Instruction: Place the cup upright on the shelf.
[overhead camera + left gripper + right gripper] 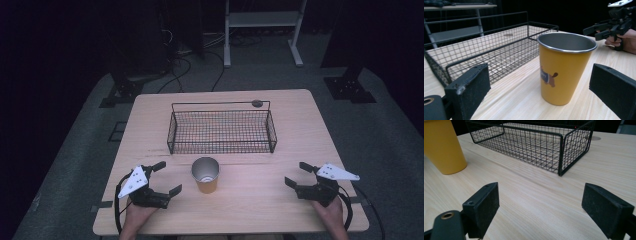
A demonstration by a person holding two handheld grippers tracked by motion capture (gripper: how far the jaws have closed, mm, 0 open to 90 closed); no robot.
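Here, the left gripper (168, 179), jaws spread and empty, faces the yellow metal cup (205, 175); a careless approach could topple it. The right gripper (300, 174) gapes too.

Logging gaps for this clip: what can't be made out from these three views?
- Cup bottom inside: hidden by its own wall in the left gripper view; too small to judge in the high view.
- Cup top: cut off by the upper edge in the right gripper view.
- Cup print: partly turned away around the side.
- Basket left end: cut off in the left gripper view.
- Dark spot behind the basket: too small to identify.
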